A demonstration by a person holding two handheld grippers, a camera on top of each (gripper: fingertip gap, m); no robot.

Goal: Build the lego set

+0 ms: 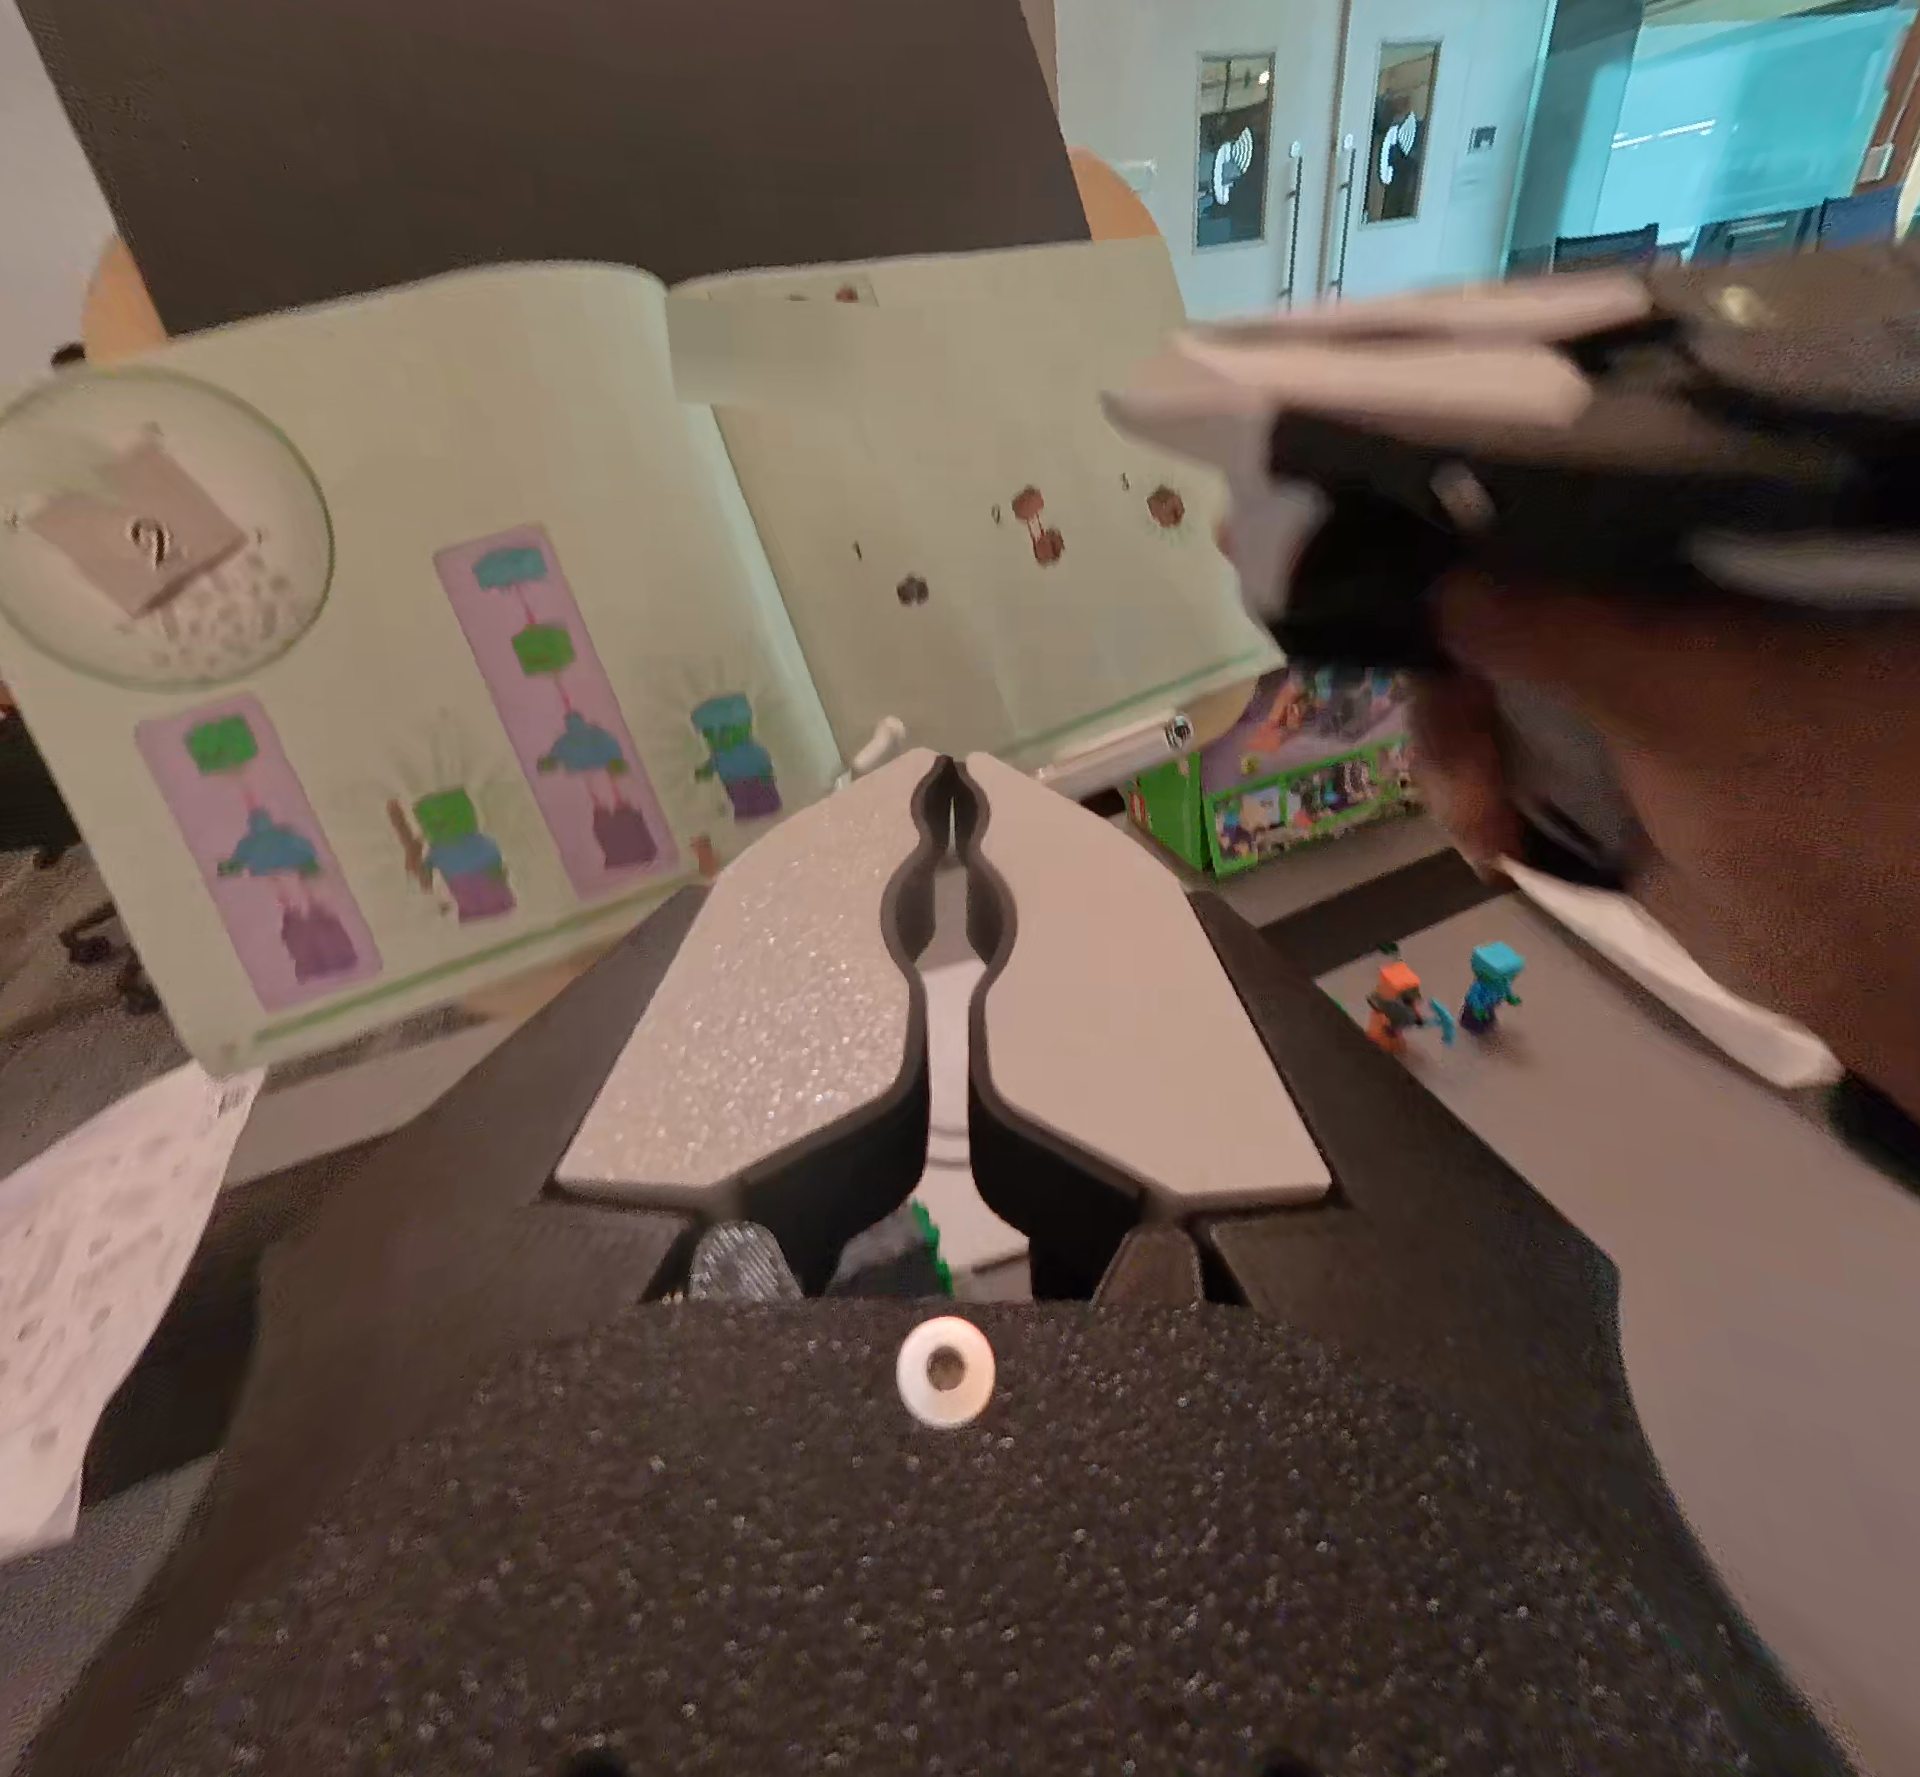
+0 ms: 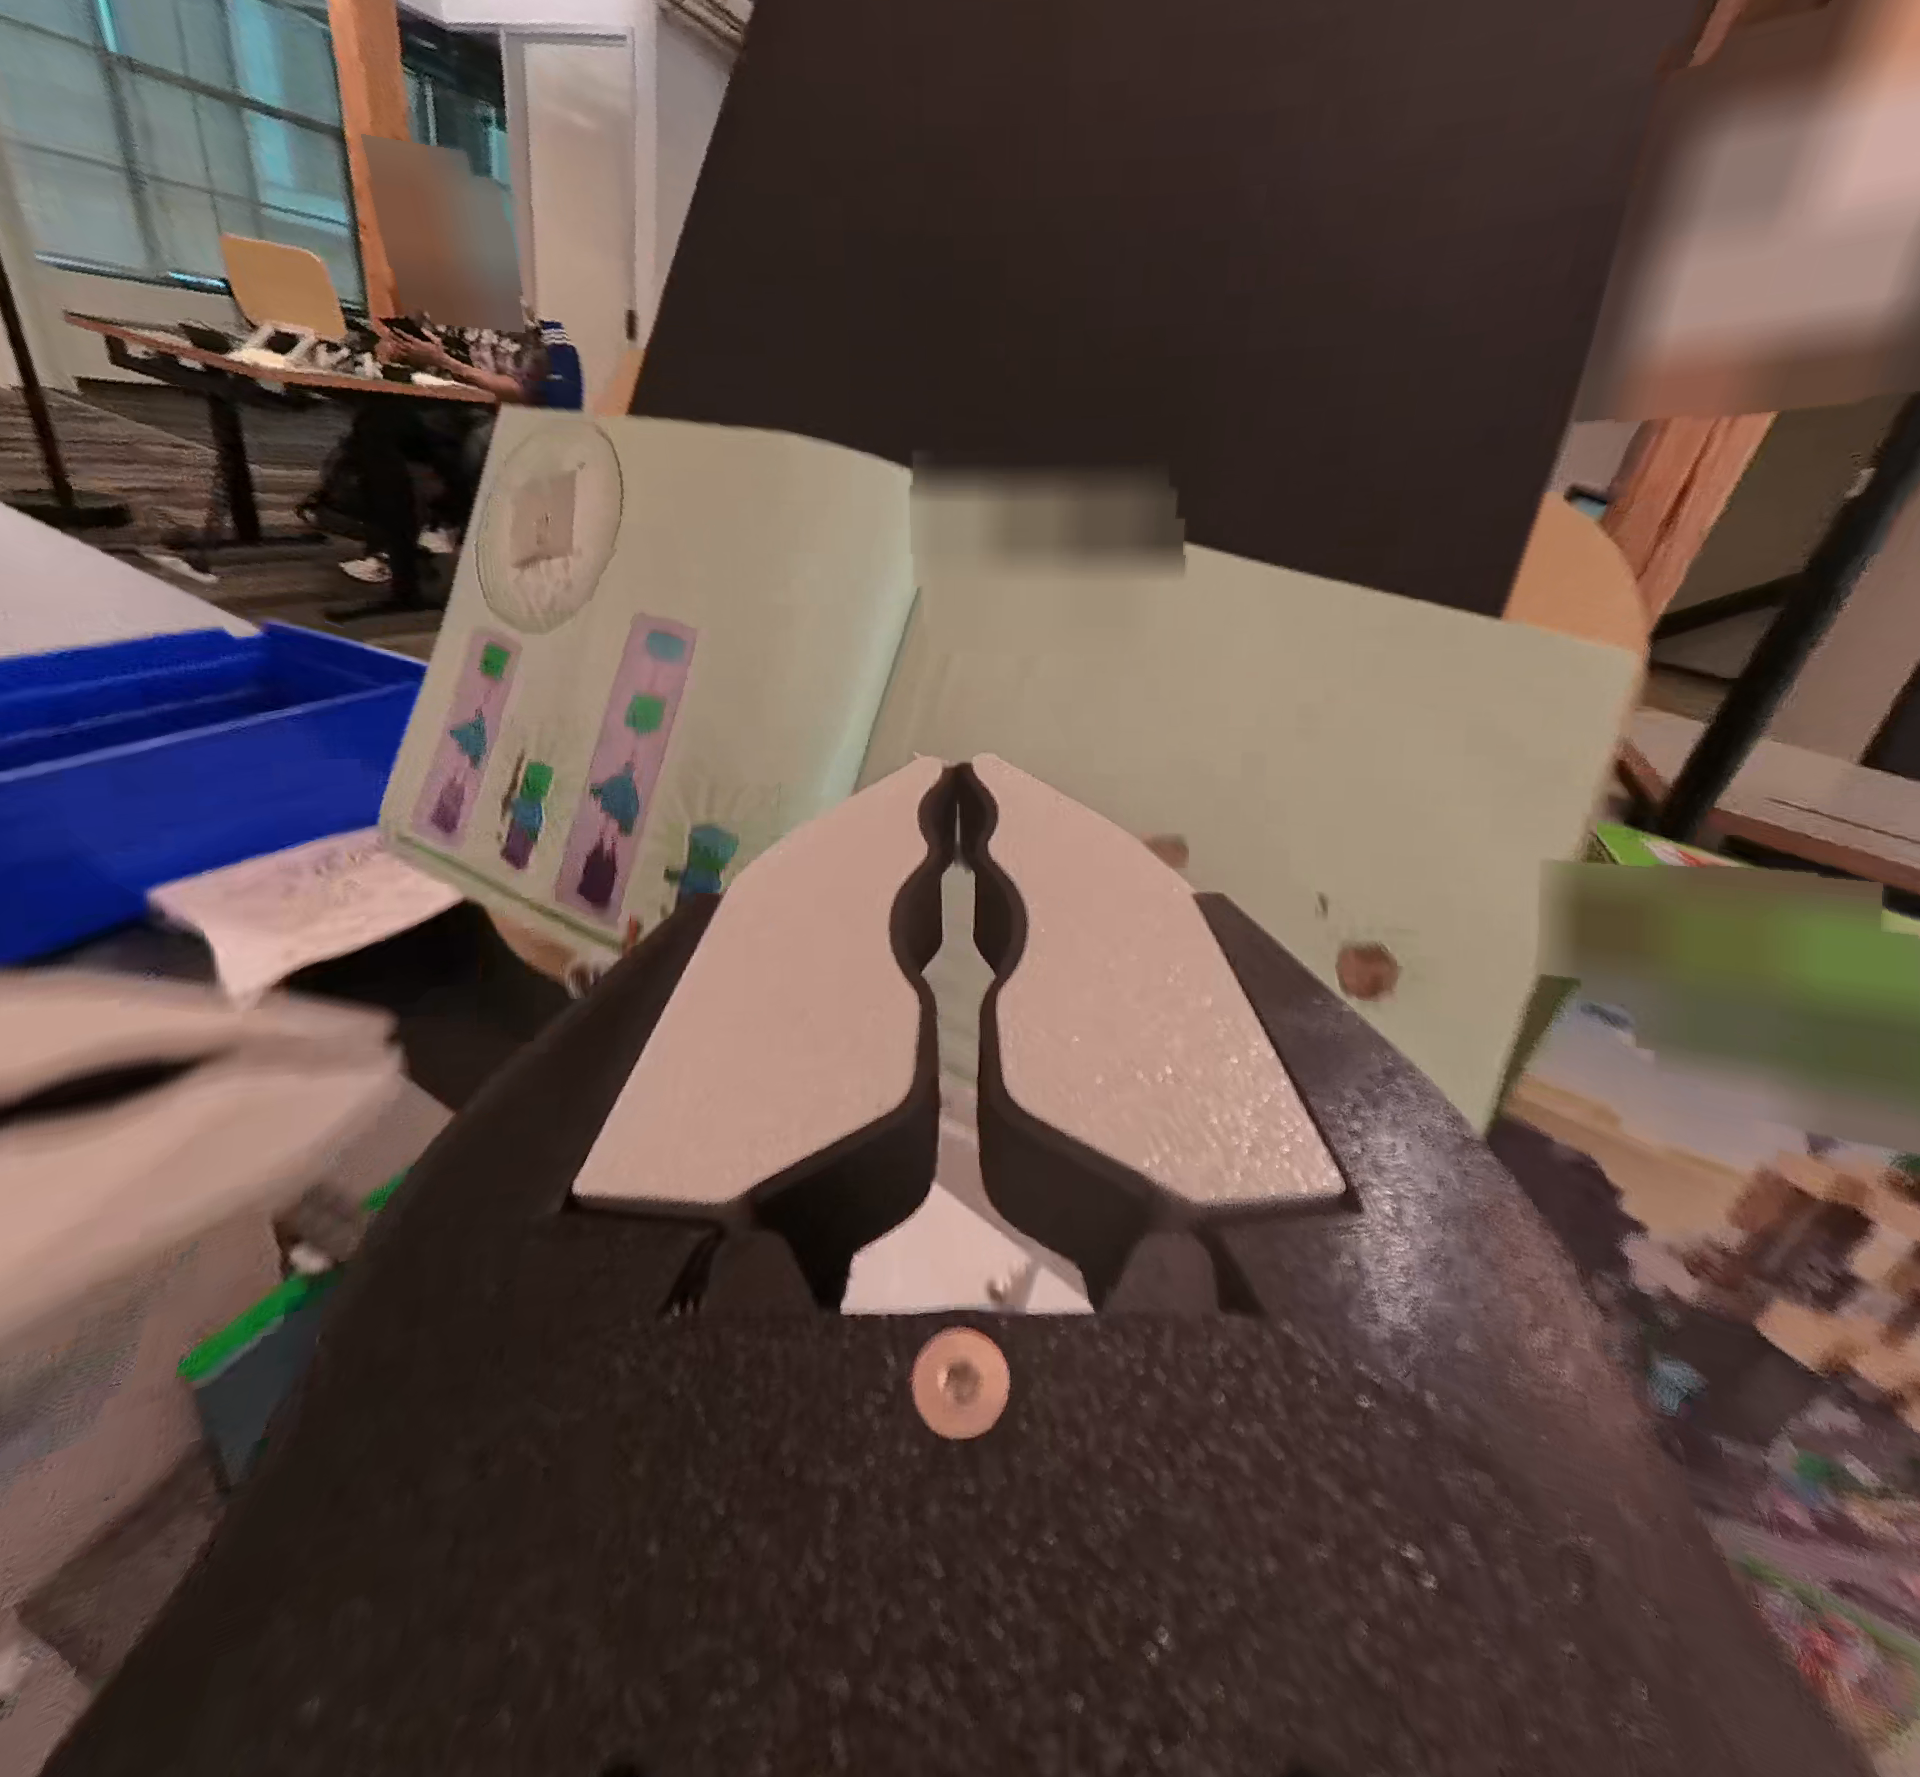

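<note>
The open instruction booklet (image 1: 582, 522) has pale green pages with lilac panels. One minifigure (image 1: 1397, 1005) is orange, the other (image 1: 1494, 984) teal-headed with a blue body. The bin (image 2: 197, 771) is bright blue; the backboard (image 2: 1195, 200) is dark brown.

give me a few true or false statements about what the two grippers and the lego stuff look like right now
1. The left gripper has its fingertips closed together with nothing between them. True.
2. The instruction booklet lies shut and flat on the table. False: it stands propped open, both pages showing.
3. Two small minifigures stand on the dark surface to the right of the left gripper. True.
4. The right gripper is clamped on a green brick. False: its tips meet with nothing held.
5. A blue bin sits to the left of the booklet in the right wrist view. True.
6. The lego box is red. False: it is mostly green.
</note>
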